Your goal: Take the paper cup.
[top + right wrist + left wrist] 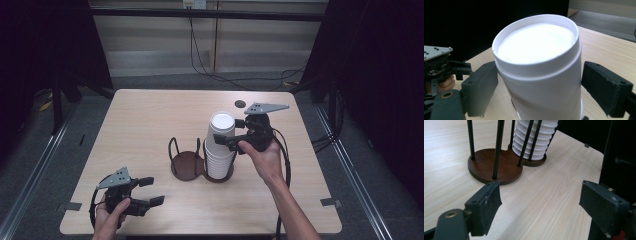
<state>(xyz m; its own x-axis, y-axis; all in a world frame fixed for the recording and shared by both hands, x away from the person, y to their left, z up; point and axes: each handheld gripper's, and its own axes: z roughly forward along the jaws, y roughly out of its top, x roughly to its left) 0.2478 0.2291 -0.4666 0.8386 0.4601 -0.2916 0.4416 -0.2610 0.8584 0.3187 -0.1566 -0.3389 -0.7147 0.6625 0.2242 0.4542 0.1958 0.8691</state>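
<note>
High view: right gripper (231, 142) has its fingers around the top paper cup (222, 126), the left pad touching, atop the stack in the cup holder (186, 165) at desk (150, 115) centre; left gripper (150, 191), at 7 o'clock, gapes empty.

High view: overhead, facing forward over the table (150, 115). Gripper views: low, close, along the jaws; all share the cup stack (220, 145) (534, 137) (539, 70).
</note>
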